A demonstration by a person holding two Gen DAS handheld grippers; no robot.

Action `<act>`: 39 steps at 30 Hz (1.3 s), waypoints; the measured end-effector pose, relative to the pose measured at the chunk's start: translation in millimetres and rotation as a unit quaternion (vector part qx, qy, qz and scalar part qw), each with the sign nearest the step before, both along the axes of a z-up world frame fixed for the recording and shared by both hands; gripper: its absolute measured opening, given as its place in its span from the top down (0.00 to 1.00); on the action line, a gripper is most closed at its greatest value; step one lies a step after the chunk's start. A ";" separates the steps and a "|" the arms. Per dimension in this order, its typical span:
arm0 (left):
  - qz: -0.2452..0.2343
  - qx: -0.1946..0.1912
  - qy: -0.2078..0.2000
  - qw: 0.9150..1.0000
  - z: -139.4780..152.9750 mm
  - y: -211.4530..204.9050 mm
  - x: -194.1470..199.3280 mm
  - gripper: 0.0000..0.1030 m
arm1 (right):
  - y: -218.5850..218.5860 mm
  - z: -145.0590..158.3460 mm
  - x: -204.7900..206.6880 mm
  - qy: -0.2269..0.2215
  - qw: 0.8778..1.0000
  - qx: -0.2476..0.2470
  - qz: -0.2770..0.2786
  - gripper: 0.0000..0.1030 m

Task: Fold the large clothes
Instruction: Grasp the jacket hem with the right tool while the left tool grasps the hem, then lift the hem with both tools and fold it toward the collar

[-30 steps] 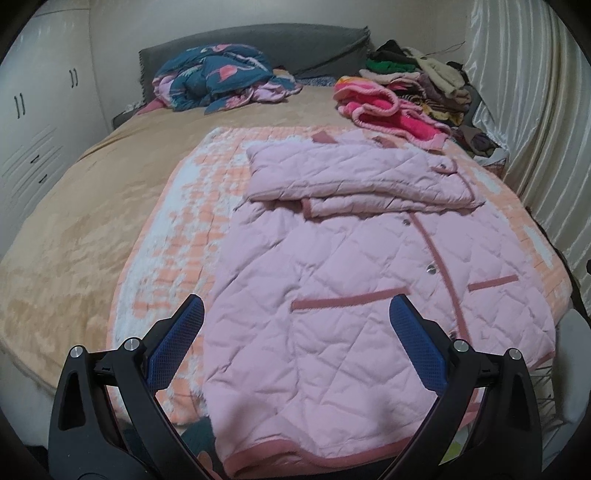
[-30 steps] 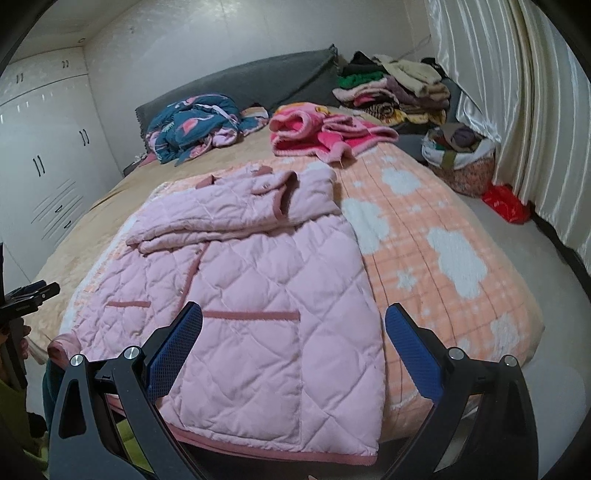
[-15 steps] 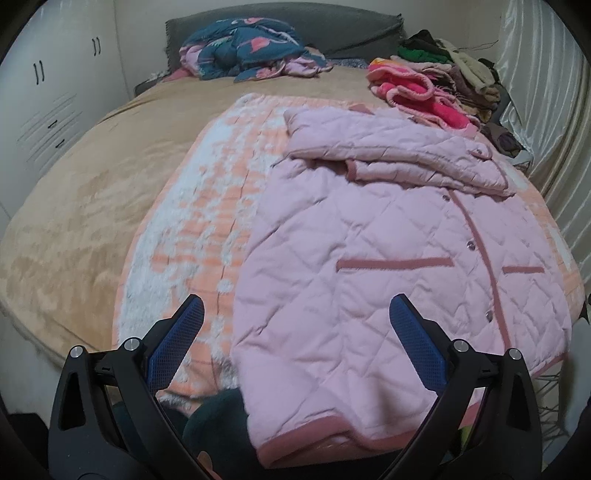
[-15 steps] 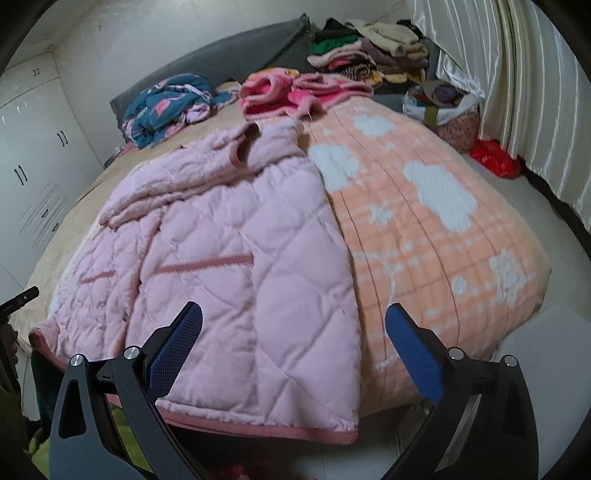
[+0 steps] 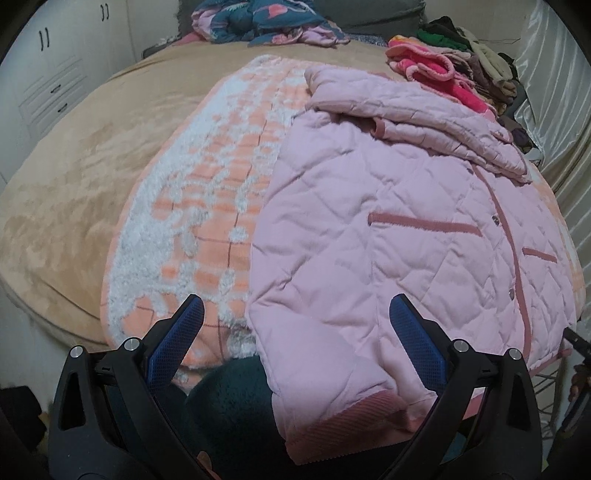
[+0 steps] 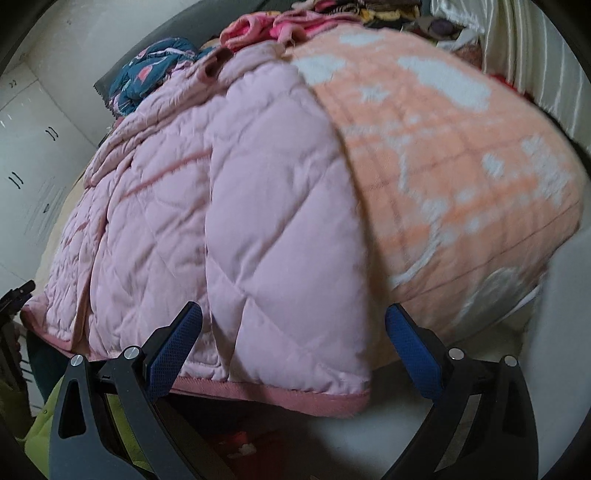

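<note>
My left claw [image 5: 295, 332] is spread wide, nothing between the blue pads, and it hangs just over the near hem of the pink quilted jacket [image 5: 388, 229]. Its left pad sits over the blanket edge, its right pad over the jacket's lower front. My right claw [image 6: 291, 332] is wide too and holds nothing. The jacket's near right hem corner [image 6: 347, 402] lies between its fingers, but I can't tell if anything touches.

The jacket lies flat, front up, on the orange-and-white plaid blanket [image 5: 207, 192], its darker pink hem hanging off the near edge of the bed [image 5: 66, 177]. Snaps run down the placket on the right side, with two pocket trims across the front. Sleeves are folded across the chest at the far end.

Right wrist view is blurred by motion. The blanket [image 6: 461, 177] stretches out right of the jacket.

Farther back there is a teal patterned heap [image 5: 266, 18] by the grey headboard, and a bright pink garment [image 5: 436, 70] to the far right with a stack of darker clothes [image 5: 476, 51] behind it. White wardrobe [image 5: 55, 74] stands far left, a pale curtain [image 5: 554, 110] on the right.
</note>
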State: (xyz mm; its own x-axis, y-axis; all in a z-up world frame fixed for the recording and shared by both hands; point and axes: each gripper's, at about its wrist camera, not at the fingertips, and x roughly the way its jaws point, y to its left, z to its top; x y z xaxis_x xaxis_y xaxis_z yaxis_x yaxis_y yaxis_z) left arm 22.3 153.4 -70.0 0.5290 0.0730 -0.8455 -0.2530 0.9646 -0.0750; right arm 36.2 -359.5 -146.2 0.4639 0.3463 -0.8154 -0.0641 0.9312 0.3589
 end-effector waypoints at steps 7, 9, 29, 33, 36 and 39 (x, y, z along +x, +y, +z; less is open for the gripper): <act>-0.012 -0.012 0.029 0.999 -19.1 -5.8 2.9 0.09 | -9.1 -17.8 -4.5 0.032 0.996 0.084 -0.024 0.05; -0.014 -0.016 0.031 0.999 -22.2 -6.5 1.7 0.09 | -10.7 -17.1 -6.8 0.031 0.994 0.099 -0.020 0.15; -0.033 -0.090 0.015 0.995 -21.3 -6.1 -6.5 0.61 | -2.1 136.6 -11.6 -0.181 0.969 0.162 0.032 0.85; -0.048 -0.095 -0.003 0.994 -9.0 -6.6 -6.1 0.82 | -6.0 146.4 -1.7 -0.191 0.965 0.178 0.019 0.85; -0.056 -0.100 -0.035 0.993 12.9 -8.0 -5.9 0.85 | -1.8 153.9 4.8 -0.199 0.963 0.179 0.019 0.85; -0.062 -0.097 -0.061 0.991 34.4 -9.0 0.0 0.86 | -1.7 161.9 11.6 -0.208 0.960 0.188 0.013 0.85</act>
State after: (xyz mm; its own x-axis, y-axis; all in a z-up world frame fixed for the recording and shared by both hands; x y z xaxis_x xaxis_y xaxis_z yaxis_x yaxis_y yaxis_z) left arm 22.3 144.4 -35.6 0.6235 -0.1565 -0.7660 -0.1099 0.9525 -0.2841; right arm 47.8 -361.2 15.7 0.7089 0.5956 -0.3777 -0.2961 0.7374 0.6071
